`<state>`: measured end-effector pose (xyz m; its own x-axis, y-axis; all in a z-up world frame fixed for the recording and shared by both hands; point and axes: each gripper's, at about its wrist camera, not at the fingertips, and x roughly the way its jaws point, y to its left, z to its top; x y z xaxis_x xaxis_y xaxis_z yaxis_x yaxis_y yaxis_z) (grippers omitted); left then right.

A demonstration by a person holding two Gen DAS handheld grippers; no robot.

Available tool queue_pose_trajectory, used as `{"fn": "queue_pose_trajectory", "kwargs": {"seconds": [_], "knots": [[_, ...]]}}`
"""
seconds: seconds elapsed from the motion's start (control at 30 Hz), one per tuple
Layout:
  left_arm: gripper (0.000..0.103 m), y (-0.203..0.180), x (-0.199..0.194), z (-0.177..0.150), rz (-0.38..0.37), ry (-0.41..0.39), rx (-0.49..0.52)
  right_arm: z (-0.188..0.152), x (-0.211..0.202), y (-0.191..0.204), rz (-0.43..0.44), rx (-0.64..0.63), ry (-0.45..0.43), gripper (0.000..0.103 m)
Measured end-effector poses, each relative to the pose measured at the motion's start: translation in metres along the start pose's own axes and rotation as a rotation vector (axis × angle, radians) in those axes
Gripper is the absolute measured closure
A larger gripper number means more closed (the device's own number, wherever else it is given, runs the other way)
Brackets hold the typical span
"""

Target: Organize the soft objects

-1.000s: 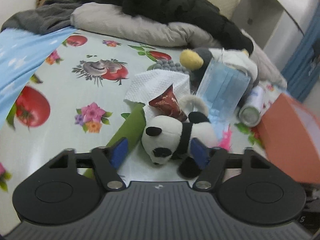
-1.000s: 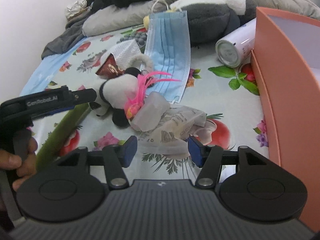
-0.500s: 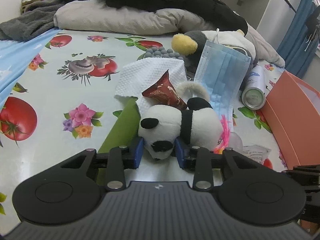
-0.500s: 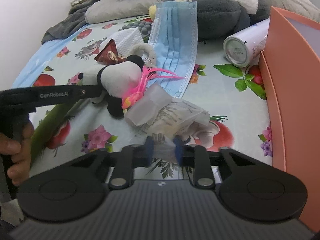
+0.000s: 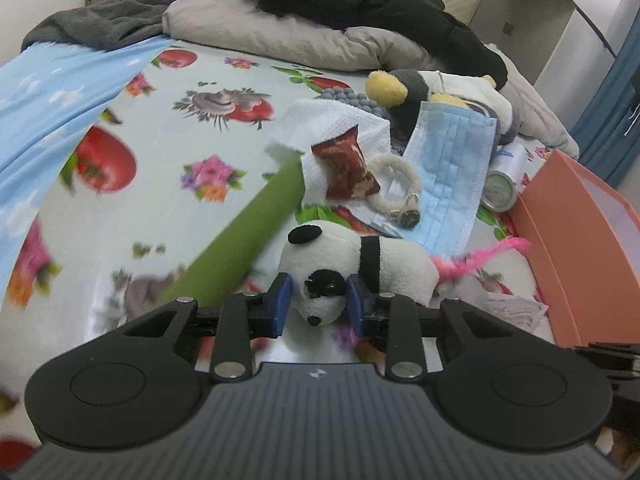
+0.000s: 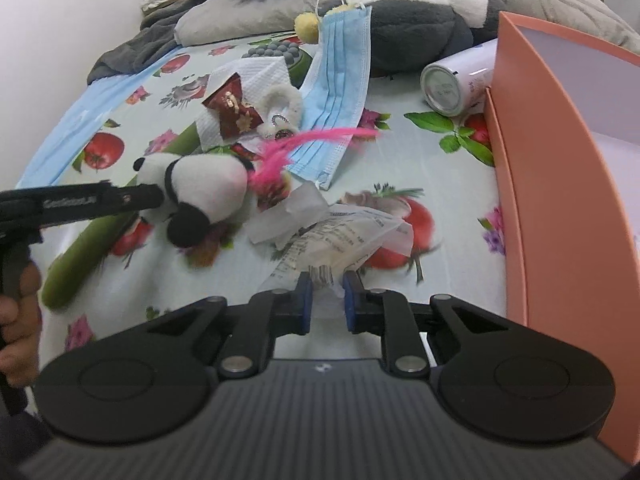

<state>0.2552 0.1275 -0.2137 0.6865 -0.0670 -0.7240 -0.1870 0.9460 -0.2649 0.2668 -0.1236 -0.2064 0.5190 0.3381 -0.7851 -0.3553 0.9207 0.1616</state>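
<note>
You are at the start: your left gripper is clamped on the head of the panda plush, lifted a little above the flowered sheet. Your right gripper pinches the near edge of the clear plastic bag. I judge that nothing is sorted yet; the face mask, white cloth and penguin plush lie far from you. Only the right view shows the panda's black foot hanging free, and the orange box at right, open.
</note>
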Motion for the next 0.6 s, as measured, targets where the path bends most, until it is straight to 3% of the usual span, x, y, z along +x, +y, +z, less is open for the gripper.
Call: {"fn": "queue_pose_trajectory", "kwargs": {"seconds": [0.33, 0.6], "knots": [[0.072, -0.007, -0.053, -0.04, -0.039, 0.029, -0.016, -0.033, -0.04, 0.001, -0.009, 0.024, 0.012, 0.084], [0.073, -0.006, -0.074, -0.065, -0.06, 0.069, -0.037, -0.06, -0.063, -0.001, -0.015, 0.056, 0.039, 0.084]]}}
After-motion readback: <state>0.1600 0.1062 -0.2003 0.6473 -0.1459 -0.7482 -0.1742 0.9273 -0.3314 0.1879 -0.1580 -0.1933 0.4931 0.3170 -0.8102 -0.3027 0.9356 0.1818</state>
